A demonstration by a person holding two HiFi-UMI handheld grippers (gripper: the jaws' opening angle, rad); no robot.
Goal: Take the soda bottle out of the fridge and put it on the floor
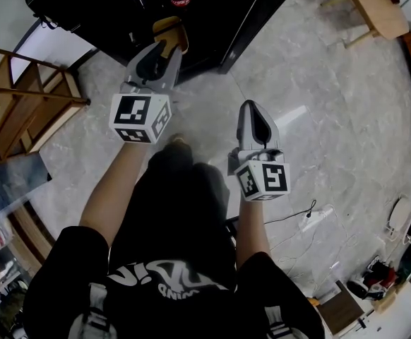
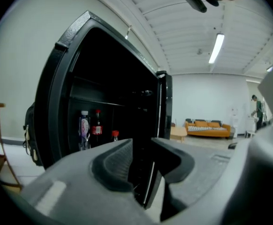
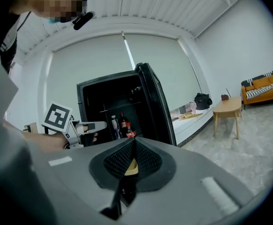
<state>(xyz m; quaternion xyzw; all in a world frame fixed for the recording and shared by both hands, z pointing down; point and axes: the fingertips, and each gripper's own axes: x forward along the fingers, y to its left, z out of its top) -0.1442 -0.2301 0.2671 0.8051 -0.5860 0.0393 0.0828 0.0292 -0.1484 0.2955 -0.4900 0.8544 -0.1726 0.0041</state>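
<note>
Left tongs (image 2: 142, 145), empty, are gaping too narrowly, risking toppling the soda bottle (image 2: 97, 127) at ten o'clock; right tongs (image 3: 132, 146) are sitting closed, empty.

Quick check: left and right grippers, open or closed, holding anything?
Left gripper: jaws open, nothing between them.
Right gripper: jaws closed, holding nothing.

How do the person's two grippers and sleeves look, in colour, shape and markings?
Both the left gripper and the right gripper are grey, wedge-shaped shells with dark ribbed pads. Each carries a white cube printed with black square markers. The person wears a black T-shirt with short sleeves.
</note>
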